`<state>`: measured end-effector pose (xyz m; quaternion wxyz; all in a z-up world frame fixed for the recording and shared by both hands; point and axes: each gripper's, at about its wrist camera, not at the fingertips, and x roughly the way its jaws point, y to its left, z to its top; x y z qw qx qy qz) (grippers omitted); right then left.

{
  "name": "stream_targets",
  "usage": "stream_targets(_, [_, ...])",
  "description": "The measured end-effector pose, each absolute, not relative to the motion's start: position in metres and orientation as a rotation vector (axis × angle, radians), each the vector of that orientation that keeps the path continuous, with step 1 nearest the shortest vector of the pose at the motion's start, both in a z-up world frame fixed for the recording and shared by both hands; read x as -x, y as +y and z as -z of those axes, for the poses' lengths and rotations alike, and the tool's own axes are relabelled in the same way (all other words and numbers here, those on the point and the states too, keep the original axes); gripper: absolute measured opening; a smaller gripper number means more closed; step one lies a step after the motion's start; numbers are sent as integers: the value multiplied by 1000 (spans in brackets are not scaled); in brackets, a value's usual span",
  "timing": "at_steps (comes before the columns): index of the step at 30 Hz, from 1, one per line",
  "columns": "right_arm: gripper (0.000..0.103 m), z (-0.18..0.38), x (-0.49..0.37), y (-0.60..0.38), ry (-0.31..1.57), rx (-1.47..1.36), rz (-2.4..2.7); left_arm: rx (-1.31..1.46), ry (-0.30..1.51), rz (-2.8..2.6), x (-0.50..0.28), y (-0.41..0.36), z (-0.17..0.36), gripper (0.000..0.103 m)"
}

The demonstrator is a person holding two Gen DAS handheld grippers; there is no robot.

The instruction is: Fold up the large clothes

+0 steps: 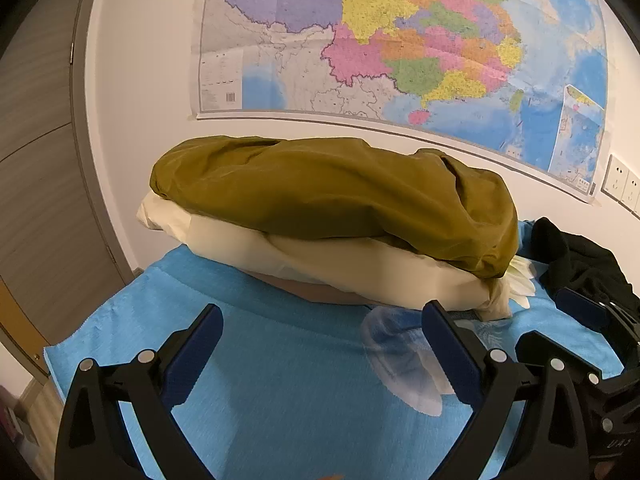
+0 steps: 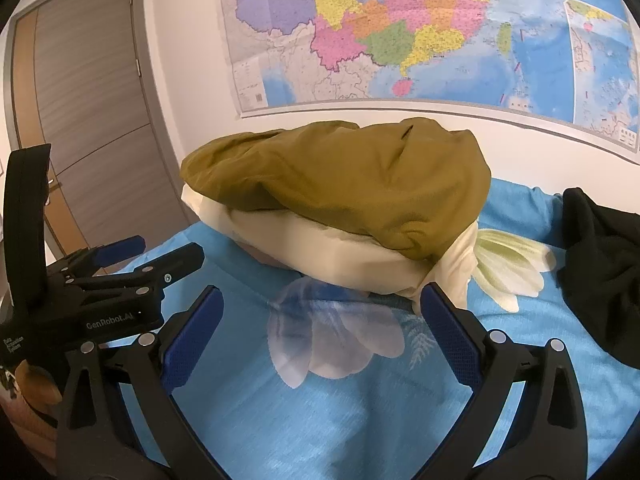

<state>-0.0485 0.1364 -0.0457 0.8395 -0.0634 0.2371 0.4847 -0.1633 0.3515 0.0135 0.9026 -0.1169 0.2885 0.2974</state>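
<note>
Looks like we're between garments here: an olive garment (image 1: 336, 196) sits already folded on top of a cream one (image 1: 360, 268), stacked at the far side of the desk (image 1: 280, 380), at about 12 o'clock from both cameras. Both grippers are empty and hovering over the blue cloth covering the desk. The left gripper (image 1: 322, 338) has its jaws wide apart, and so does the right gripper (image 2: 322, 316). The only unfolded piece I can see is the black garment (image 2: 600, 264), crumpled at roughly 2 o'clock, right of the stack. My guess is that's next: swing right, pinch two edges or corners, drag it onto the clear blue area in front and spread it flat before folding. Being dark and bunched up, finding the real hem or shoulders could be the tricky bit. The blue cloth has a pale flower print (image 2: 336, 336) near the middle. Room-wise there's a big colourful map (image 1: 400, 40) on the white wall behind the pile, a grey door (image 2: 92, 100) at 10 o'clock, and sockets (image 1: 624, 184) on the wall at 3 o'clock.
</note>
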Motion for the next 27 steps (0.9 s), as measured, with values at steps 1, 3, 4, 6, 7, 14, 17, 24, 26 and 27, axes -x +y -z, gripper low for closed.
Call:
stream_targets(1, [97,46,48,136,500,132,-1027,242,598,-613,163,352,-14,96])
stream_targets(3, [97,46,48,136,504,135,-1027,243,598,-613,164,351,-14,96])
stream_targets(4, [97,46,49,136,501,134,-1025,243,600,-609,164,351,-14,96])
stream_targets(6, [97,46,49,137,502,135,-1027,241,598,-610,165,350,-14,96])
stream_targets(7, [97,46,49,136,502,135,-1027,241,599,-608,166,350,-14,96])
stream_targets(14, [97,46,54,135,497,135,-1025,242,598,-605,168,349,-15,96])
stream_targets(17, [97,46,54,134,498,132,-1026,242,596,-604,168,348,-15,96])
stream_targets(24, [97,46,59,134,493,134,-1024,242,596,-602,169,347,-15,96])
stream_targets(26, [97,47,58,134,498,136,-1028,242,596,-603,168,347,-15,96])
stream_targets(27, [97,47,58,134,496,136,-1026,242,597,-602,168,347,-15,96])
